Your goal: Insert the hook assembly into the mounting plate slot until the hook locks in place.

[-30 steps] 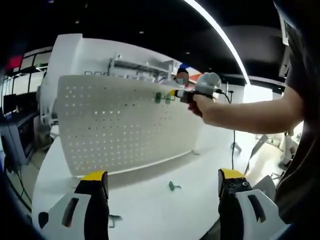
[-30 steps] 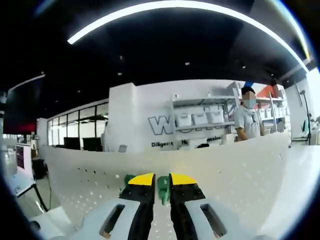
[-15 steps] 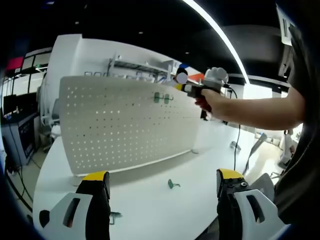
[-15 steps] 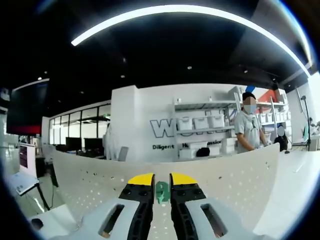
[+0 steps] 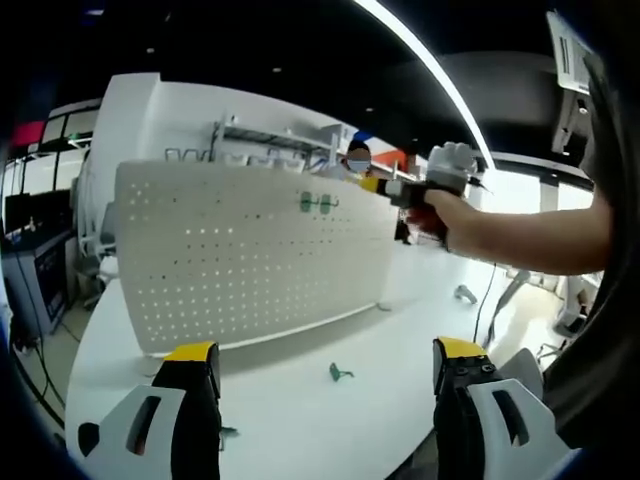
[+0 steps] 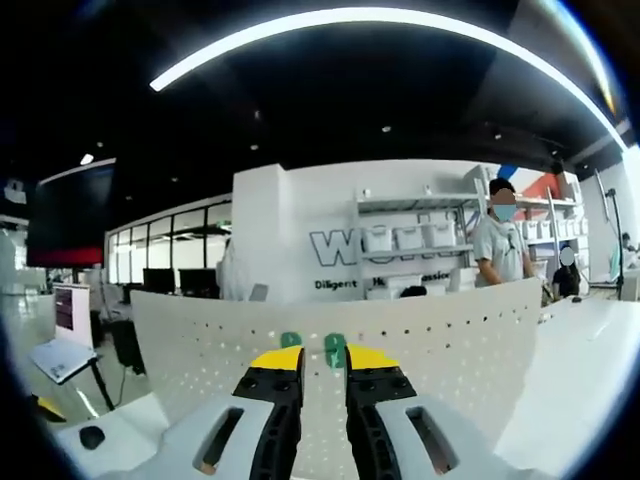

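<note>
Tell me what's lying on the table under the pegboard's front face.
On the white table in front of the pegboard, one loose green hook lies near the middle, and another small piece lies by the left gripper's fingers. Anything behind the board is covered.

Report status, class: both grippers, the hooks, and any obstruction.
Left gripper open, low over table. Right gripper off the pegboard, jaws slightly apart, holding nothing. Two green hooks seated on board; one spare hook on table. No obstruction seen.
</note>
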Motion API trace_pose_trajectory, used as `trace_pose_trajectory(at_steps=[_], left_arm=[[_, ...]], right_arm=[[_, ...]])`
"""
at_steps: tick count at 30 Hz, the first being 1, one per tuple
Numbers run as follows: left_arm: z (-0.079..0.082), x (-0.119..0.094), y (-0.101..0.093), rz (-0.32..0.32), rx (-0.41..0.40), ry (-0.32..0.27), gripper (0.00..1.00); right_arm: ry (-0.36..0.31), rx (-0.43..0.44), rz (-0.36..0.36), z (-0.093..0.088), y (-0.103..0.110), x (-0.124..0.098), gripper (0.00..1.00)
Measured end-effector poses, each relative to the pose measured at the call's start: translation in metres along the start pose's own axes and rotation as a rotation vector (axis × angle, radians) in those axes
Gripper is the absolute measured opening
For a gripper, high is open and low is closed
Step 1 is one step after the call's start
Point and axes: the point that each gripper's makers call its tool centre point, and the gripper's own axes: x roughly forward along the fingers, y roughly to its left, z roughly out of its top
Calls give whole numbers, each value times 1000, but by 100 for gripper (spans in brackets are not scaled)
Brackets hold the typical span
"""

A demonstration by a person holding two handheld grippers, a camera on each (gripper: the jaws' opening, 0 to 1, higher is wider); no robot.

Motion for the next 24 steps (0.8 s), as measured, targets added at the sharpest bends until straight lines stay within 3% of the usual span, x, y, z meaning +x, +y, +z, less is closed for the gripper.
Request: trace_pose_trajectory(at_steps=[12,16,24], left_arm=[[-7,-6,4,31,5,12,87],[-10,-8,4,37,1,17,86],[-18,-9,-1,22,10,30,85]], right_arm=[[64,-16,44,-18,21,-37,14],[84,-57,71,-24,31,-53,14],[106,-75,57,-32,25,-79,14]])
